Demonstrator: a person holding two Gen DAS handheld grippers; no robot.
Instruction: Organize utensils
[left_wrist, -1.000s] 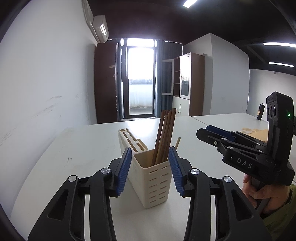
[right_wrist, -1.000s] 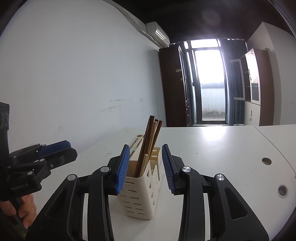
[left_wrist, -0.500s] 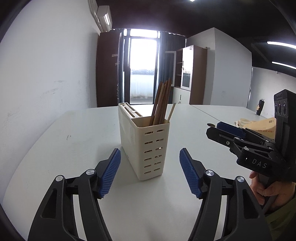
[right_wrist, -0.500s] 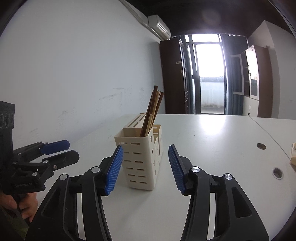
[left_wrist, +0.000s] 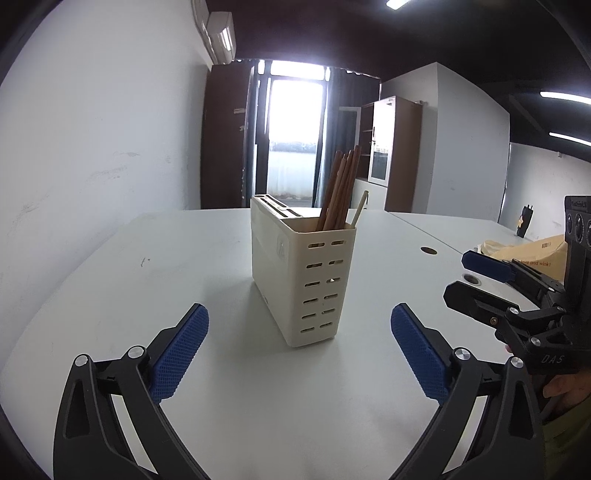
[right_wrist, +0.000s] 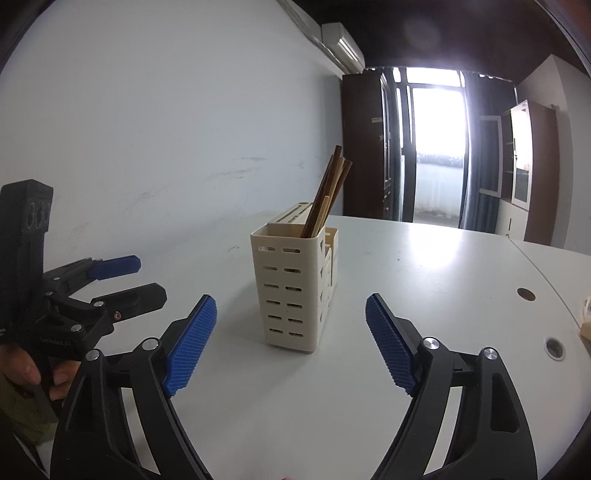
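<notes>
Cream utensil holder (left_wrist: 303, 280) upright on counter (left_wrist: 147, 295), frame centre, chopsticks (left_wrist: 338, 188) leaning inside | left hand-held gripper (left_wrist: 299, 350) gaping, empty | right hand-held gripper (right_wrist: 291, 345) likewise – looks sorted, clear of both

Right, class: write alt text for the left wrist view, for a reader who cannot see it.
A cream slotted plastic utensil holder stands upright on a white table, with brown wooden chopsticks leaning inside it. The left gripper is in front of it, open, its blue-padded fingers apart and touching nothing. The right gripper shows at the right edge, also open and empty.
</notes>
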